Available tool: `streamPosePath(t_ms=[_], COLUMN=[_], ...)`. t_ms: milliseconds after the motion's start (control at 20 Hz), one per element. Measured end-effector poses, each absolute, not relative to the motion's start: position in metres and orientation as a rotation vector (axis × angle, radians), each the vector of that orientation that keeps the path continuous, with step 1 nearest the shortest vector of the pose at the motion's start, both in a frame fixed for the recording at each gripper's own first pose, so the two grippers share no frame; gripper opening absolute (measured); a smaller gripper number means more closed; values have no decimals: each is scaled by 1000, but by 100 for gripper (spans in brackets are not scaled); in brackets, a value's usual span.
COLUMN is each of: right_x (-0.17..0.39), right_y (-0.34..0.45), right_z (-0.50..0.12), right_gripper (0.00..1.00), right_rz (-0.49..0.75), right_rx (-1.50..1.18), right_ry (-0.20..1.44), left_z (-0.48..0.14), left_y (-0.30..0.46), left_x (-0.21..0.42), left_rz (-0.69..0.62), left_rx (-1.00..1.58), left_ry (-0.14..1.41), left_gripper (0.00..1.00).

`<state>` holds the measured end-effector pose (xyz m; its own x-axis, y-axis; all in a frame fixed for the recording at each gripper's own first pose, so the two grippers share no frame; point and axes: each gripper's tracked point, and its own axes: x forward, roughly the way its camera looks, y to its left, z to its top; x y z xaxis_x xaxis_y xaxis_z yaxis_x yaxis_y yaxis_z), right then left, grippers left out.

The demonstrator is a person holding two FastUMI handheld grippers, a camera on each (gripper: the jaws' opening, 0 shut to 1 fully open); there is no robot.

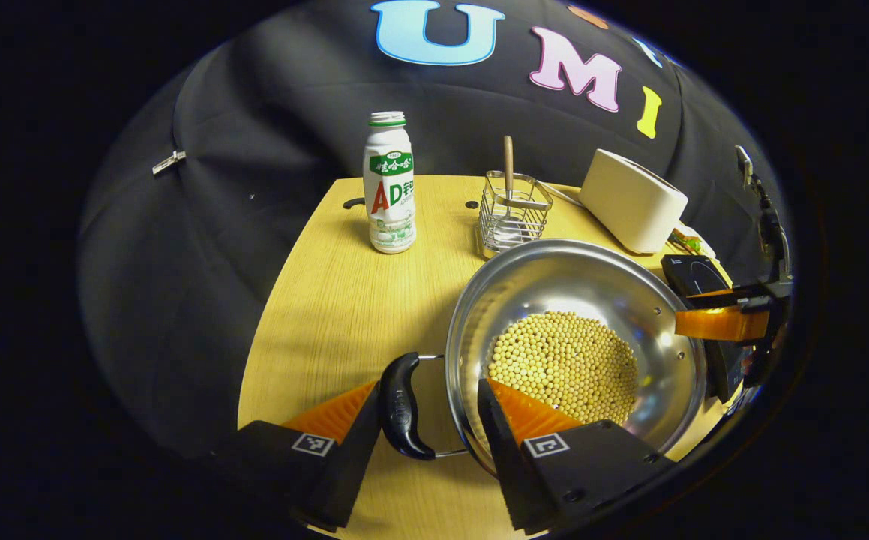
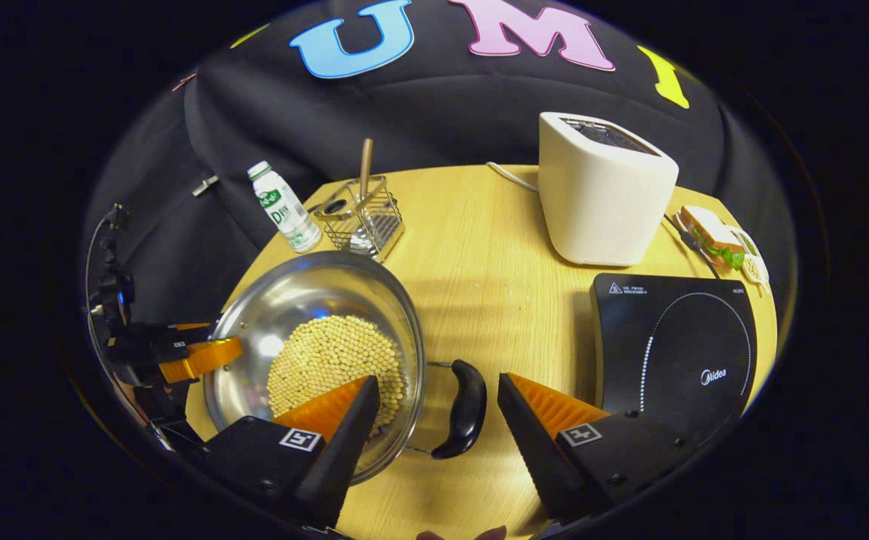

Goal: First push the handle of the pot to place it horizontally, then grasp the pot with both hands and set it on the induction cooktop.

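Observation:
A steel pot (image 1: 554, 277) holding yellow beans (image 1: 565, 364) stands on the wooden table (image 1: 329, 300). My left gripper (image 1: 428, 390) is open around the pot's black left handle (image 1: 404, 409): one finger lies outside the handle, the other reaches over the rim. In the right gripper view, my right gripper (image 2: 438, 381) is open around the pot's (image 2: 314, 292) other black handle (image 2: 464, 409), with one finger over the beans (image 2: 329, 360). The black induction cooktop (image 2: 674, 352) lies just right of that handle. Each view shows the other gripper at the pot's far side.
A white toaster (image 2: 599, 195) stands behind the cooktop, with a sandwich on a plate (image 2: 719, 240) beside it. A wire basket (image 2: 363, 217) with a wooden-handled utensil and a white bottle (image 2: 284, 206) stand behind the pot. Bare wood (image 2: 486, 262) lies between pot and cooktop.

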<state>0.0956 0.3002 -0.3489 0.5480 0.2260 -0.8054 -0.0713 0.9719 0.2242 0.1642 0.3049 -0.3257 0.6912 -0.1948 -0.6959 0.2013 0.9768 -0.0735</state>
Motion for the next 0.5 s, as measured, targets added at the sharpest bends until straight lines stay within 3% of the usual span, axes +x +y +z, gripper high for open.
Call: streamPosePath(t_ms=[150,300,500], right_x=[98,100,103], right_y=[302,301,301], right_z=[-367,-374,-374], right_gripper=[96,69,58], right_rz=[146,123,102], right_rx=[181,150,145], right_ry=[1013,1022,1031], left_z=[-333,-334,-334], left_y=[308,308,307], left_x=[167,169,167], left_rz=[-212,-192,-187], left_rx=[19,5,13], left_ry=[796,788,799], left_gripper=[74,68,62])
